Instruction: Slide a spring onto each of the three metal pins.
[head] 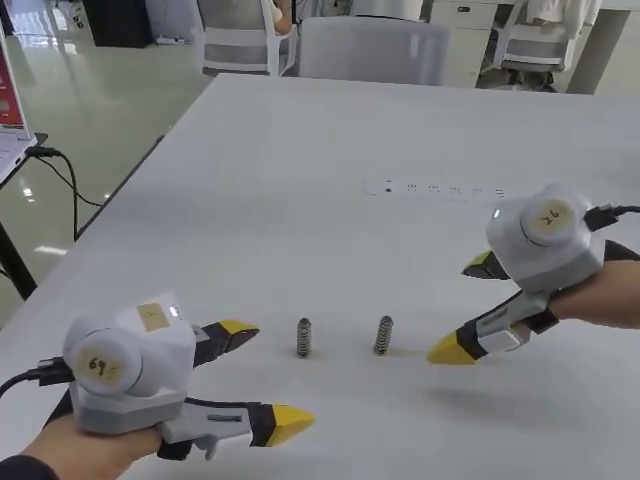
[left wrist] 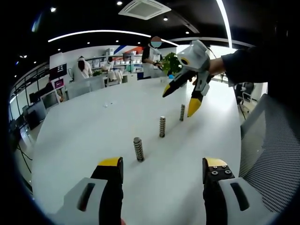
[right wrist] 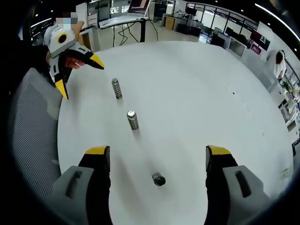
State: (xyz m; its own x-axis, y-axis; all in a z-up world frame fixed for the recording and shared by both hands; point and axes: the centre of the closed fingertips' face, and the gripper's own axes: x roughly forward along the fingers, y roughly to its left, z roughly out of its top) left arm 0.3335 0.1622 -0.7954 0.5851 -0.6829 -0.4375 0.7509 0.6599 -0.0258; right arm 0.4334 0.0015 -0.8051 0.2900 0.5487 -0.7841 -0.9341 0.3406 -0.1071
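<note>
Two upright metal pins, each wrapped in a spring (head: 304, 338) (head: 383, 335), stand on the white table (head: 300, 200) between my grippers. The left gripper view lines up three spring-covered pins (left wrist: 138, 149) (left wrist: 162, 126) (left wrist: 182, 112). My left gripper (head: 268, 375) (left wrist: 163, 164) is open and empty, just left of the nearest pin. Also open and empty is my right gripper (head: 458, 308) (right wrist: 158, 152), which hovers over the third pin (right wrist: 158, 179), seen from above between its jaws. Its lower jaw hides that pin in the head view. The other two pins (right wrist: 133, 120) (right wrist: 116, 88) lead toward the left gripper (right wrist: 70, 56).
A white power strip (head: 435, 188) lies flat on the table beyond the pins. Grey chairs (head: 375, 50) stand at the far edge. A laptop (head: 8, 110) and cables sit on a side desk at left. People stand far off in the office (left wrist: 82, 68).
</note>
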